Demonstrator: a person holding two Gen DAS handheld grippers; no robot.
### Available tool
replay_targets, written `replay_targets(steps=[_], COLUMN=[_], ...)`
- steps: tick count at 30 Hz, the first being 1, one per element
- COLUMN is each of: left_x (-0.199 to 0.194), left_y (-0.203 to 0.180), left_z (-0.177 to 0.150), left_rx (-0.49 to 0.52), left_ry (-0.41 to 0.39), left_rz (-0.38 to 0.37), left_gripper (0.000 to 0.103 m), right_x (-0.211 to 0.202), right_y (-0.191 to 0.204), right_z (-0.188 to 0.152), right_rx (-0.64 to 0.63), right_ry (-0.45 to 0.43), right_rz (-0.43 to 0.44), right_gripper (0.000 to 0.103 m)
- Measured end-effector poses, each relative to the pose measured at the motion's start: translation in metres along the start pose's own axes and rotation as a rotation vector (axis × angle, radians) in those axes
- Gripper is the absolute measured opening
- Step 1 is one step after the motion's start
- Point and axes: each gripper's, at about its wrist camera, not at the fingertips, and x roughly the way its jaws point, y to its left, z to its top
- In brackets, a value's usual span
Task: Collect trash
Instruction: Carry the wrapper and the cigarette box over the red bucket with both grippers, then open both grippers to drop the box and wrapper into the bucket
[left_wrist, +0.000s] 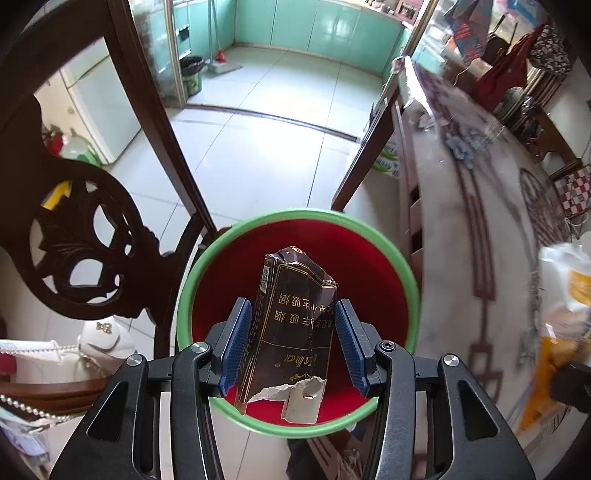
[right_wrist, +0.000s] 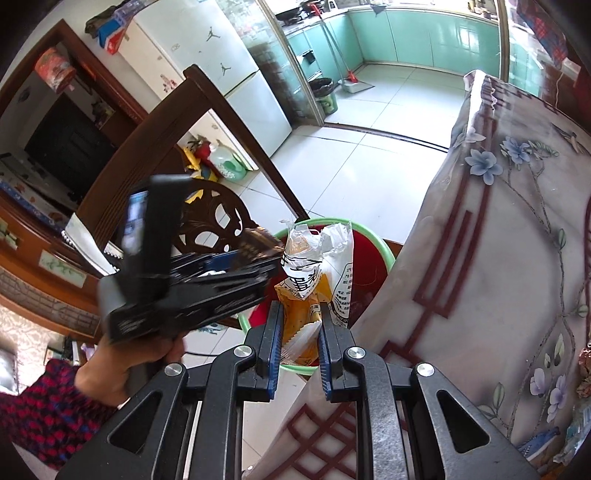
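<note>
Left tongs (left_wrist: 293, 343) clamped on crumpled dark cigarette pack (left_wrist: 291, 317), pointing down over red bin with green rim (left_wrist: 410, 273). Right tongs (right_wrist: 300, 349) pinched on torn orange-white snack wrapper (right_wrist: 317, 266), bin (right_wrist: 369, 258) at 12 o'clock just beyond. Neither piece dropped yet; bin floor looks bare. Counter (right_wrist: 498, 240) at 3 o'clock: more scraps at far right edge, likely left to collect.

Crumpled dark brown glossy card cigarette pack (left_wrist: 291, 325), torn paper at its end. Smooth red plastic bin with green rim (left_wrist: 299, 218). Shiny torn orange-white plastic wrapper (right_wrist: 314, 280). Dark carved polished wooden chair (left_wrist: 85, 236). Glossy floor tiles (left_wrist: 258, 147).
</note>
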Motion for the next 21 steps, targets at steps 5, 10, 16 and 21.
replay_targets(steps=[5, 10, 16, 21], left_x=[0.01, 0.016, 0.004, -0.009], left_y=[-0.002, -0.002, 0.002, 0.01], left_z=[-0.002, 0.0, -0.001, -0.001], left_rx=[0.01, 0.005, -0.018, -0.058], left_ry=[0.031, 0.047, 0.018, -0.012], left_rz=[0.004, 0.006, -0.015, -0.003], left_gripper=[0.046, 0.066, 0.074, 0.075], right_x=[-0.002, 0.0, 0.011, 0.024], right_y=[-0.005, -0.008, -0.007, -0.005], right_z=[0.0, -0.001, 0.001, 0.005], right_rx=[0.01, 0.019, 0.02, 0.017], right_ry=[0.0, 0.004, 0.008, 0.014], right_rz=[-0.008, -0.004, 0.019, 0.026], right_gripper=[0.015, 0.015, 0.015, 0.018])
